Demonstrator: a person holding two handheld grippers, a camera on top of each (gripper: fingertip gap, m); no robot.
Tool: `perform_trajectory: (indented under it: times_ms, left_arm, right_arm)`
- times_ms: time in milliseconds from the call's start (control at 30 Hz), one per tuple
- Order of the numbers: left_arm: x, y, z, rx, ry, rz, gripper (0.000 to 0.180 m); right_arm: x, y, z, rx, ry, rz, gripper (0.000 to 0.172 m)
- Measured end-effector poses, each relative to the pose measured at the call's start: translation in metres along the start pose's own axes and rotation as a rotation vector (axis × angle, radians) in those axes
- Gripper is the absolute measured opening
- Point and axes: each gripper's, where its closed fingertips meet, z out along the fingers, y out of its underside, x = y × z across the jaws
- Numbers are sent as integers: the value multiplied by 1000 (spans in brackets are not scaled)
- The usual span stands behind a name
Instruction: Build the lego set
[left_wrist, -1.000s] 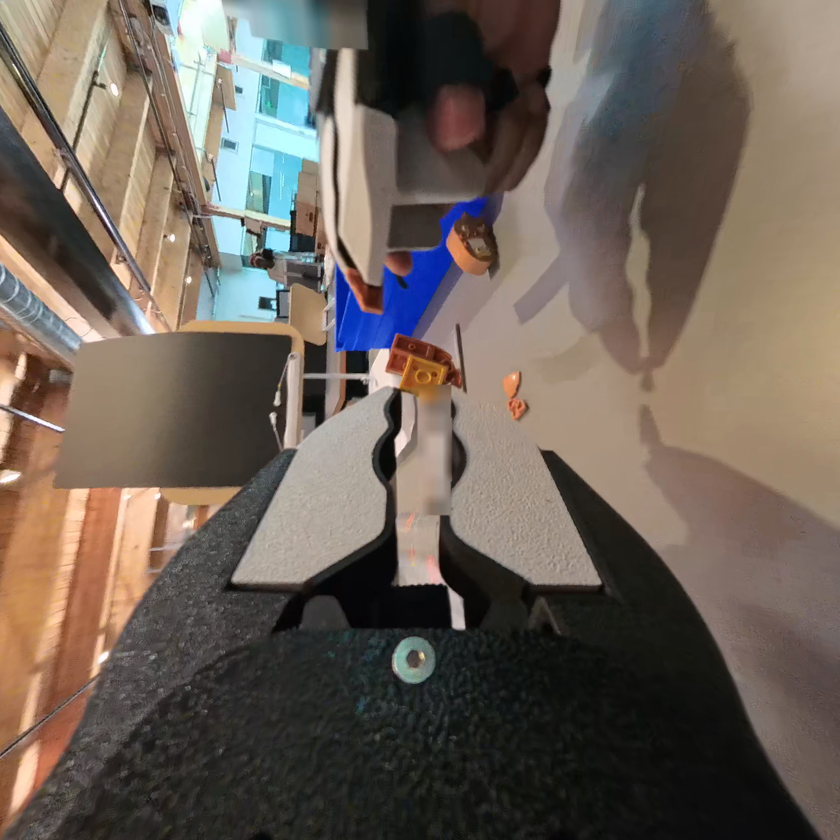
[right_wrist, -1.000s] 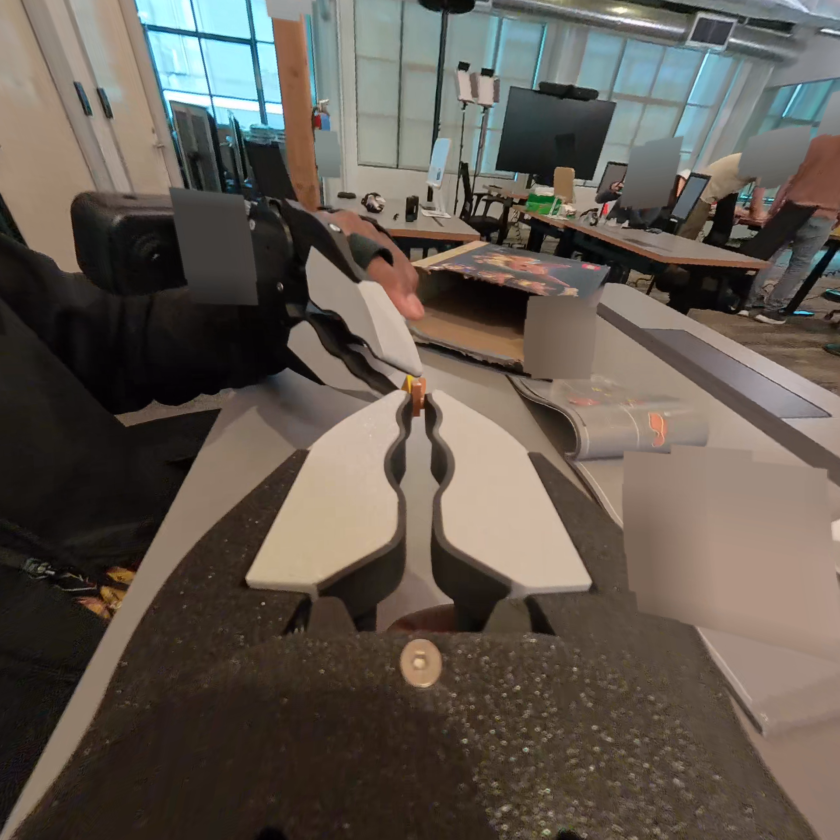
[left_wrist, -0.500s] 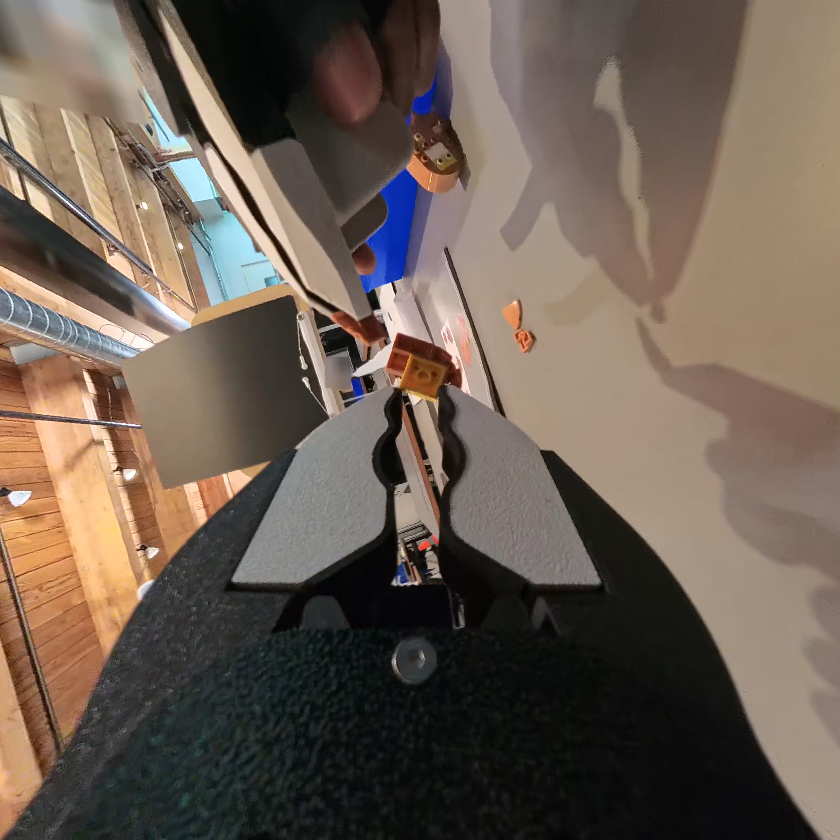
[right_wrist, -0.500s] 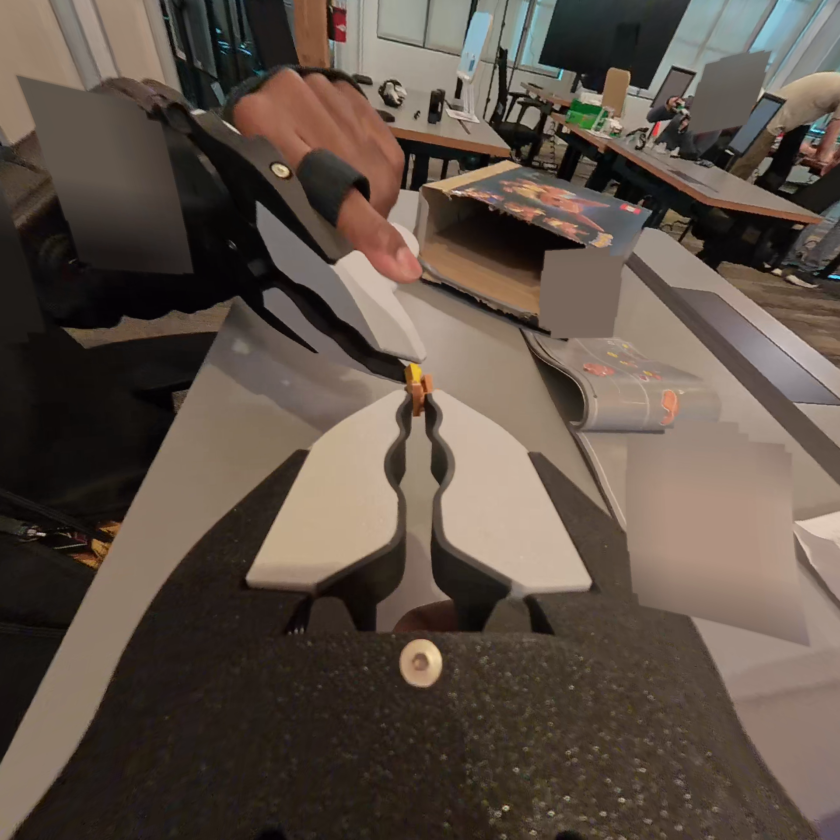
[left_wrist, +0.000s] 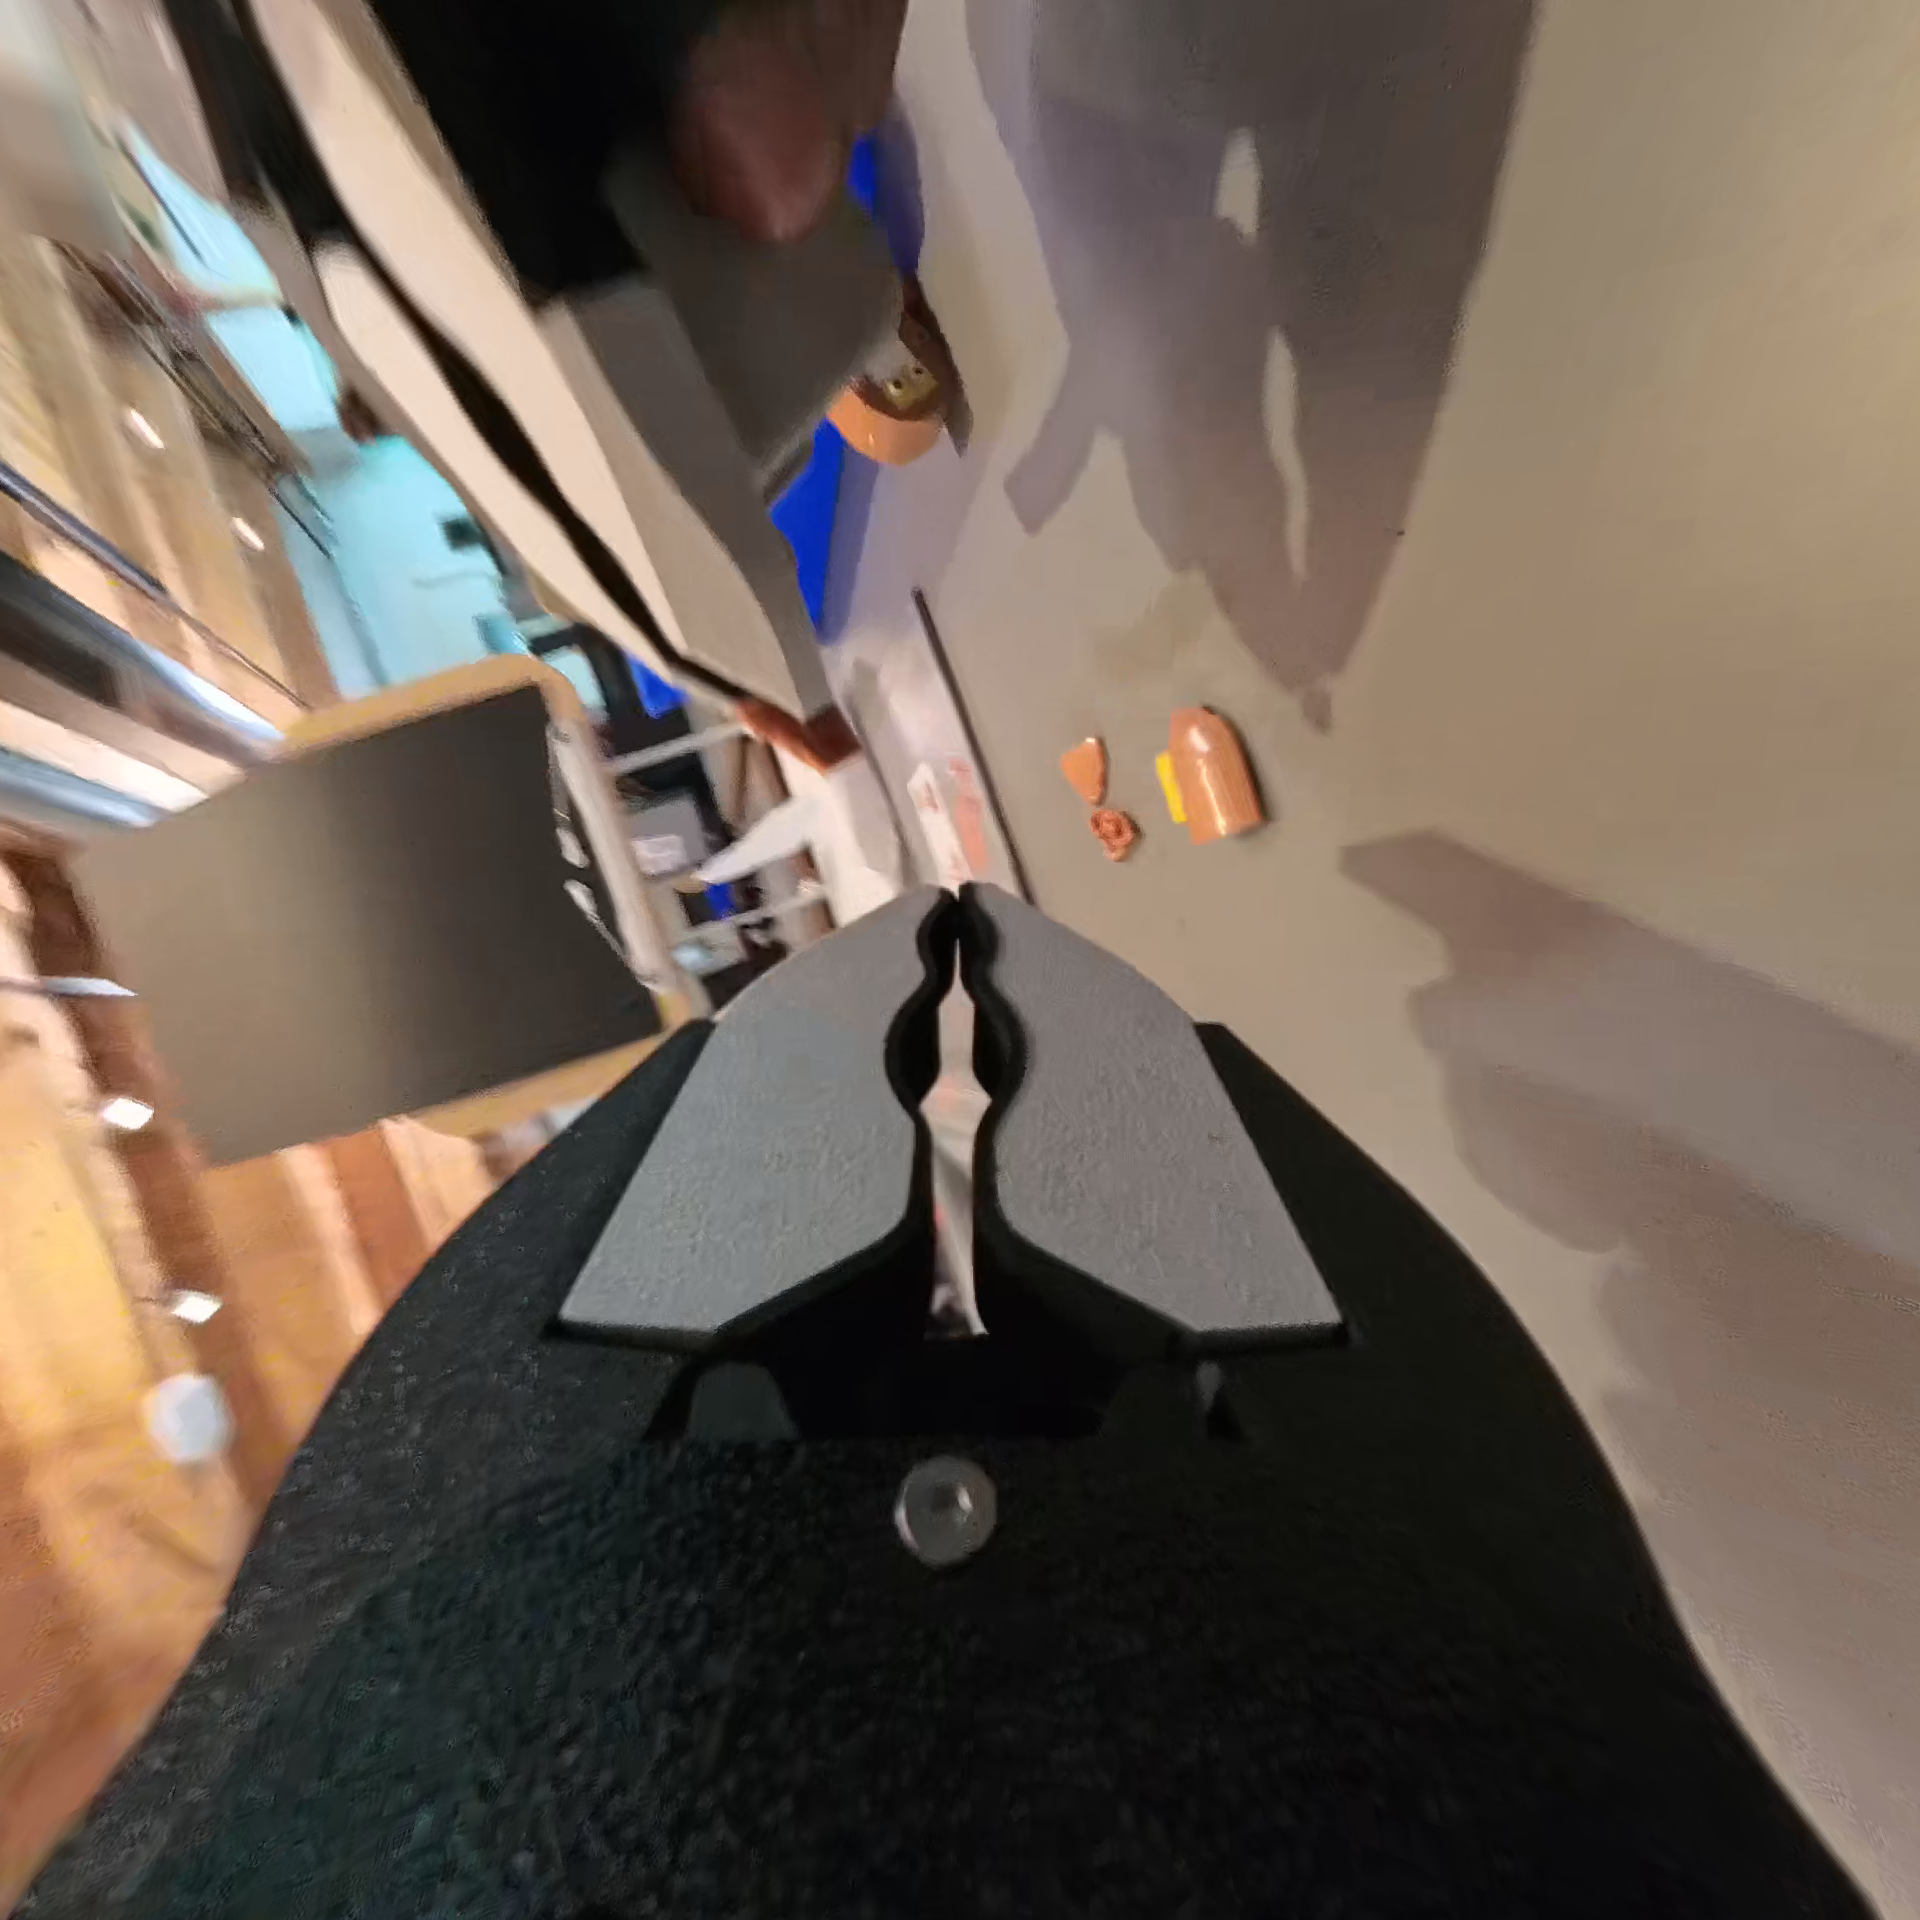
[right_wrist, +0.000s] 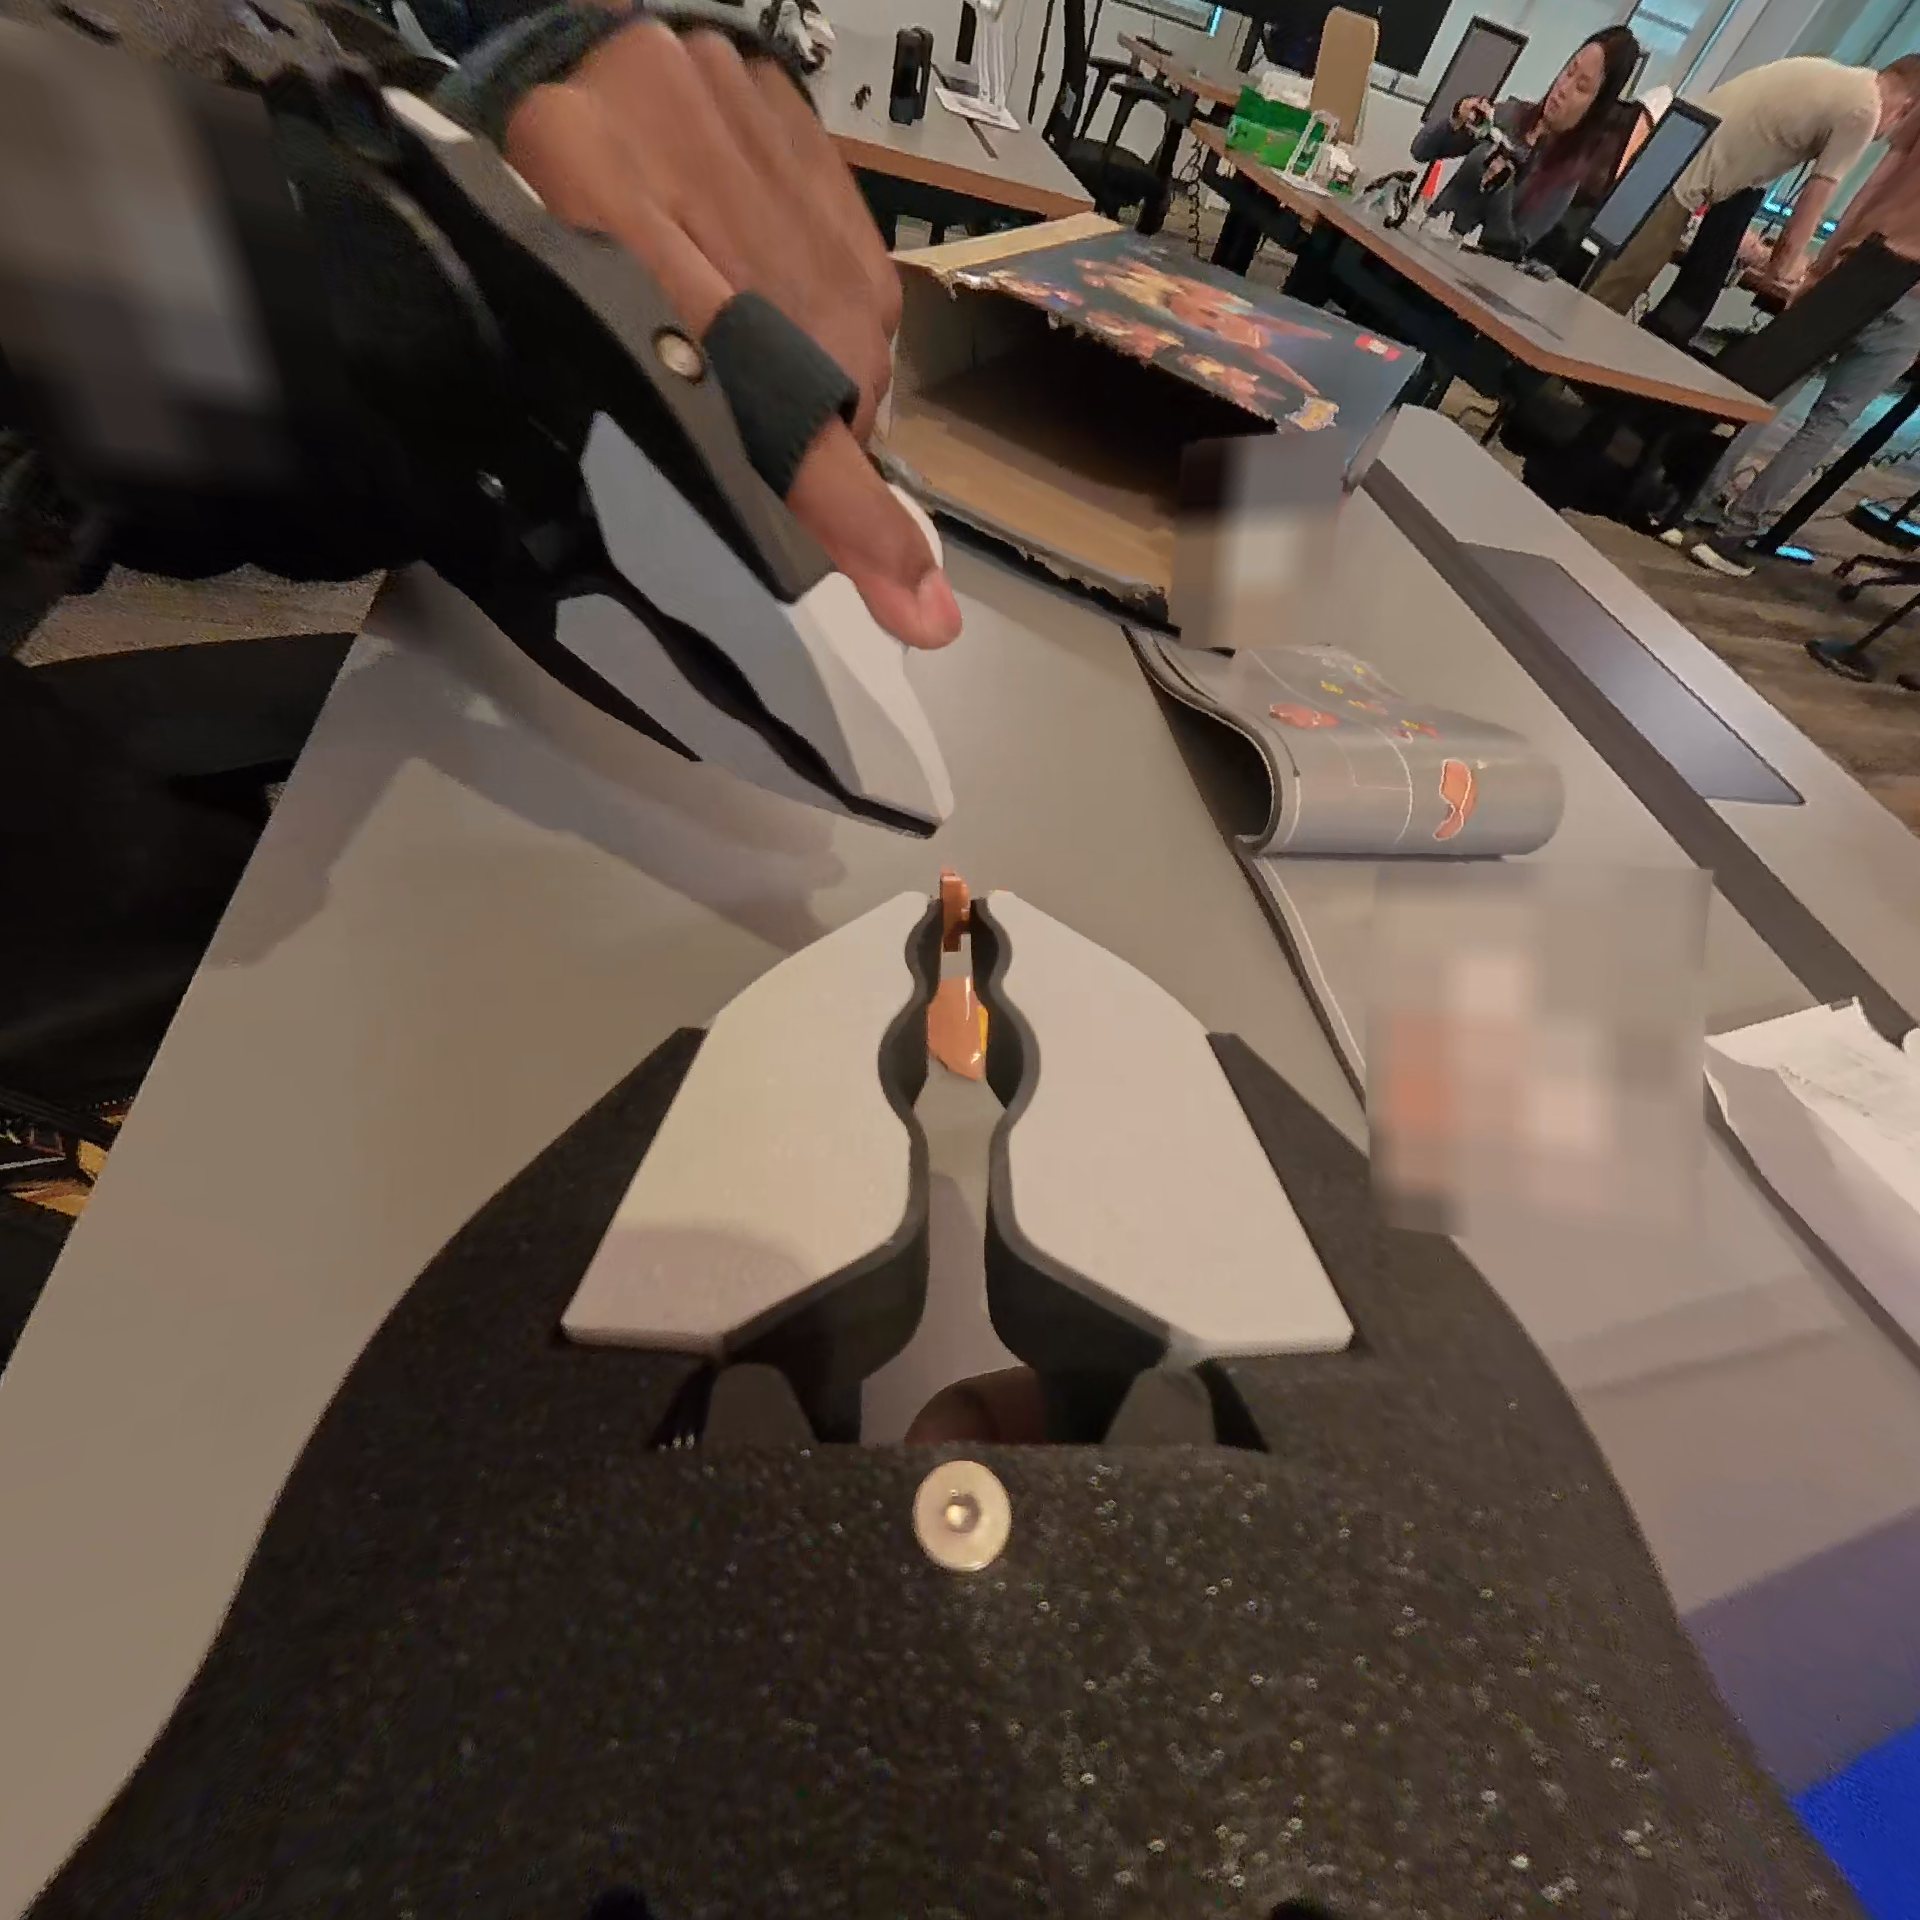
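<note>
My left gripper (left_wrist: 956, 896) is shut with its pads together and nothing between them; it also shows in the right wrist view (right_wrist: 920, 805), bare at the tip, a little above the grey table (right_wrist: 499, 997). My right gripper (right_wrist: 964, 906) is shut on a small brown plate (right_wrist: 953, 912) that stands on edge at its fingertips. In the left wrist view the right gripper (left_wrist: 805, 717) hangs close ahead with the brown plate (left_wrist: 800, 736) at its tip. An orange and yellow piece (left_wrist: 1210, 774) lies on the table (left_wrist: 1610, 520); it shows through the right fingers' gap (right_wrist: 961, 1023).
Two small orange bits (left_wrist: 1086, 769) (left_wrist: 1114, 831) lie next to the orange piece. A round orange assembly (left_wrist: 894, 416) sits by a blue sheet (left_wrist: 821, 488). An open cardboard box (right_wrist: 1091, 436), a curled booklet (right_wrist: 1392, 769) and white papers (right_wrist: 1829, 1122) lie at the right. People are at desks behind. The tips of both grippers are at nearly the same place.
The brown and yellow brick piece has left my left gripper, and its pads have come together on air. An orange and yellow piece now lies on the table. The right gripper keeps its brown plate.
</note>
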Motion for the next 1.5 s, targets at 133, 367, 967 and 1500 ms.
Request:
perform_trajectory:
  times_ms: [133,367,967,1500]
  left_arm:
    - [32,16,8,-15,172,-383,13]
    - [47,12,29,269,506,-894,34]
    - [58,-10,47,368,787,-988,23]
    - [-69,-11,-33,1272,327,-1380,22]
  right_arm:
    - [3,6,-5,-1,13,27,4]
    - [9,14,-1,1,9,76,4]
    - [10,31,5,-35,-7,120,5]
    - [15,-25,-31,342,-190,422,5]
